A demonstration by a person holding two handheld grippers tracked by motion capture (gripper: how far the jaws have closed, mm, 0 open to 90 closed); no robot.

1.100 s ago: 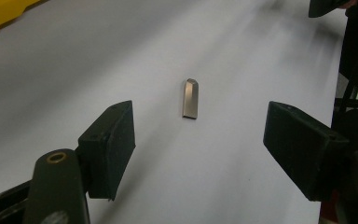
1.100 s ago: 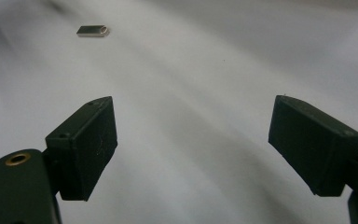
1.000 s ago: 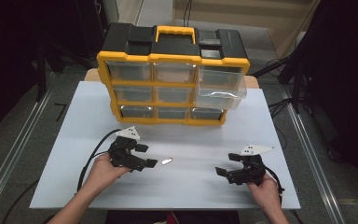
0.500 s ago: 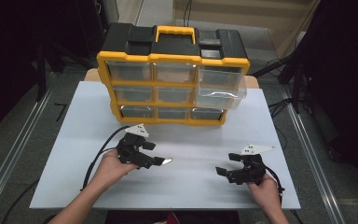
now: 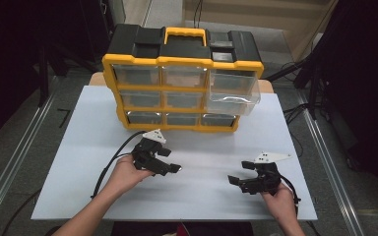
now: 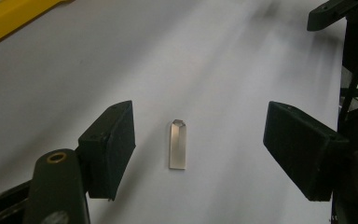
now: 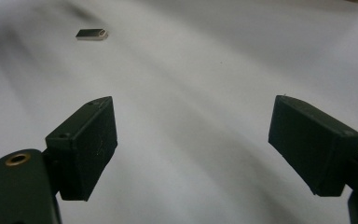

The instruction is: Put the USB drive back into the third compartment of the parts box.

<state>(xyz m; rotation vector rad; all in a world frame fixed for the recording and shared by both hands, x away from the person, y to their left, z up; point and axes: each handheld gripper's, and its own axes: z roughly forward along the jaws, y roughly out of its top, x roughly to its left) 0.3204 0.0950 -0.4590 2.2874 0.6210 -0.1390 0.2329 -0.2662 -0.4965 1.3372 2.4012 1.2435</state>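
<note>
- Metal tab [image 6: 178, 144]: likely light, stiff, slippery, flat on the surface [image 5: 78, 162]; pinch its long edges.
- Left hand-held gripper [image 6: 198, 149] released, straddling it.
- Right hand-held gripper [image 7: 193, 149] released, well apart.

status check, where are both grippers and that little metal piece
Left gripper open, jaws either side of the small metal piece, not touching. Right gripper open, holding nothing, off to the side. Nothing between jaws and piece; one organizer drawer pulled out.

High view down over the table [image 5: 78, 147]; both gripper views low, close, sharing its white top.
</note>
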